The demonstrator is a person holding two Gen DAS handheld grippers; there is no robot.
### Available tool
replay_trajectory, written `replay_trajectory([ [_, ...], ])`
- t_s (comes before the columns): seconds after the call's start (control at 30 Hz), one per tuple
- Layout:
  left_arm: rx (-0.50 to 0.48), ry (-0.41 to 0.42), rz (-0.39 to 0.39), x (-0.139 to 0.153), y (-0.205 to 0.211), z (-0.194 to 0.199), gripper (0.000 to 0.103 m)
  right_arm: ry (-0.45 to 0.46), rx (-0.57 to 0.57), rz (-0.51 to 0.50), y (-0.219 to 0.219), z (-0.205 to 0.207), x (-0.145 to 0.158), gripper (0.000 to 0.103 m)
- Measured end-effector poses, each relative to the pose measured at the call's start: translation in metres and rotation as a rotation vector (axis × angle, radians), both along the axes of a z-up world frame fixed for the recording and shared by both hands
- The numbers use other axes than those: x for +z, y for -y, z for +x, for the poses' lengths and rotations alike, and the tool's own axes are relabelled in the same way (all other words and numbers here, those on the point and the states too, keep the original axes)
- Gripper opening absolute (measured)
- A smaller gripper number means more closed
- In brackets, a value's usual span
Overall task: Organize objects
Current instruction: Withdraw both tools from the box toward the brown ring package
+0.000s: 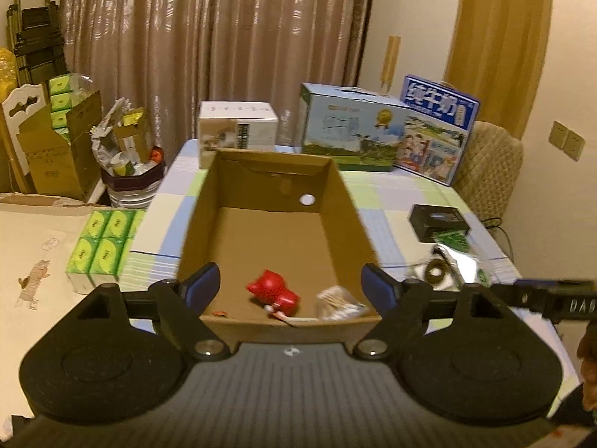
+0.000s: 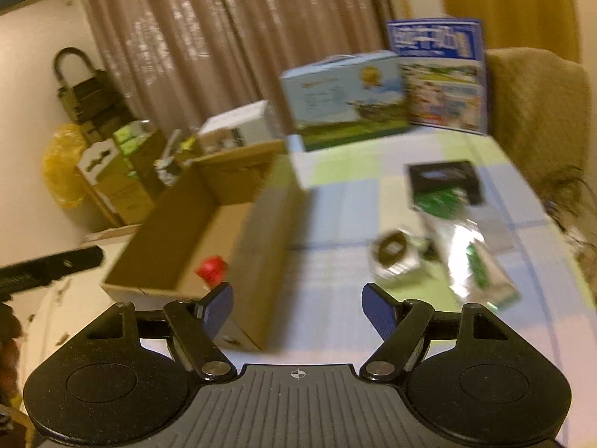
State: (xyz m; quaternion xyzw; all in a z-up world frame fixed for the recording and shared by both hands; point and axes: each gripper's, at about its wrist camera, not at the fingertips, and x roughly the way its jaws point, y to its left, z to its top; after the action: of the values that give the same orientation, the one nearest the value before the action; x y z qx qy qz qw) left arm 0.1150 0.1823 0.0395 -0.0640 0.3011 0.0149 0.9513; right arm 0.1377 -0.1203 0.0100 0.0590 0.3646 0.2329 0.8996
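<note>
The cardboard box (image 1: 276, 239) stood open on the table (image 1: 391, 201), which was covered with a checked cloth, and we saw it from its near short end. Inside it, close to the near wall, lay a red toy (image 1: 274, 291) and, to its right, a small clear packet of pale sticks (image 1: 337, 304); we could not tell what the packet held beyond that. A round hole (image 1: 307, 199) showed in the far right part of the box wall.

Our left hand-held gripper (image 1: 291, 283) hung over the near end of the box with its blue pads spread wide, nothing between them. Our right hand-held gripper (image 2: 297, 308) was likewise spread wide and empty, over bare cloth to the right of the box; its picture was blurred.

On the table right of the box lay a roll of tape in a clear wrapper (image 2: 395, 252), a shiny packet with green printing (image 2: 477, 265) just beside it, and farther off a black box (image 2: 444, 181). In the left view the same black box sat near the right edge of the table.

Along the far edge stood a white carton (image 1: 238, 132) and two blue milk cartons (image 1: 354, 130), side by side. Left of the table we saw green tissue packs (image 1: 104, 242) and a full waste bin (image 1: 130, 171) before the curtain (image 1: 209, 37).
</note>
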Motion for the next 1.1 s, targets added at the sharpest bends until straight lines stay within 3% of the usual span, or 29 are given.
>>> replay_trajectory([
  [0.13,-0.030,-0.005,-0.048,-0.002,0.022,-0.011,0.083,0.024,-0.054,-0.055,0.030,-0.014,0.001,0.073],
  [0.37,-0.088,-0.018,-0.083,-0.008,0.066,-0.022,0.089,0.044,-0.123,-0.032,0.071,-0.027,0.009,0.073],
  [0.6,-0.152,-0.023,-0.067,-0.009,0.102,-0.021,0.091,0.033,-0.148,-0.026,0.088,-0.032,0.011,0.073],
  [1.1,-0.195,-0.054,-0.045,-0.019,0.131,-0.014,0.092,0.028,-0.178,-0.016,0.107,-0.031,0.005,0.073],
])
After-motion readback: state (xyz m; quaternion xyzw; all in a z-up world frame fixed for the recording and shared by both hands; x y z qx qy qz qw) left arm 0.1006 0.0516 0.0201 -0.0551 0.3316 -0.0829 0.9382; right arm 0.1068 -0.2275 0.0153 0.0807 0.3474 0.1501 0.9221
